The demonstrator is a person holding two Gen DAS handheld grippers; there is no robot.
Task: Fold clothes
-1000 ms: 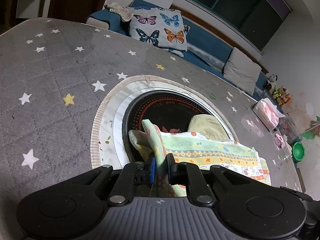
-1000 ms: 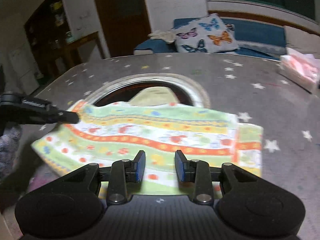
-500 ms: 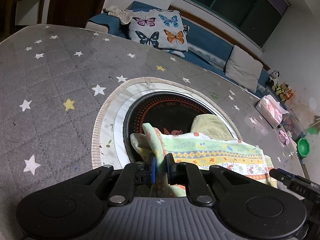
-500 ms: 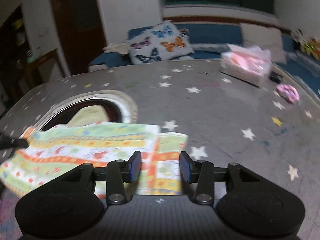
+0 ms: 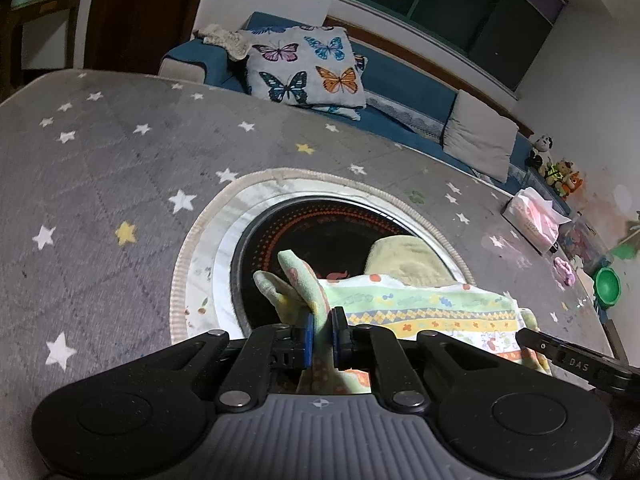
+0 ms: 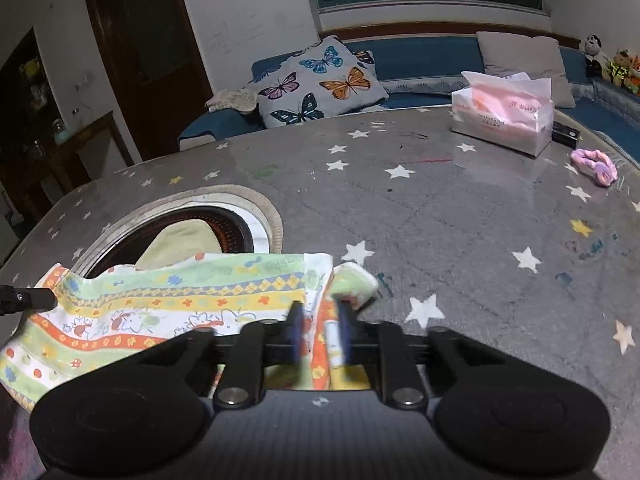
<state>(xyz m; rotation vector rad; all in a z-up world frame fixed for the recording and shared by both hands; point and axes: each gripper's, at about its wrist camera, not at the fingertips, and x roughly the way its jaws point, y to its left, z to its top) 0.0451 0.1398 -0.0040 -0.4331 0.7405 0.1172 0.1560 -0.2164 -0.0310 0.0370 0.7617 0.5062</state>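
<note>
Your left claw [image 5: 321, 334] still pinches the striped garment's [image 6: 160, 308] bunched corner over the round inset [image 5: 280, 184] of the starred desk [image 6: 460, 220]. Your right claw [image 6: 318, 330], wide apart a moment ago, has narrowed around its far edge; blur hides whether it grips

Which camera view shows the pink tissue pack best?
The right wrist view: the tissue pack stands large and sharp on the starred table, with nothing covering it. The left wrist view shows it only small and distorted near the right edge.
</note>
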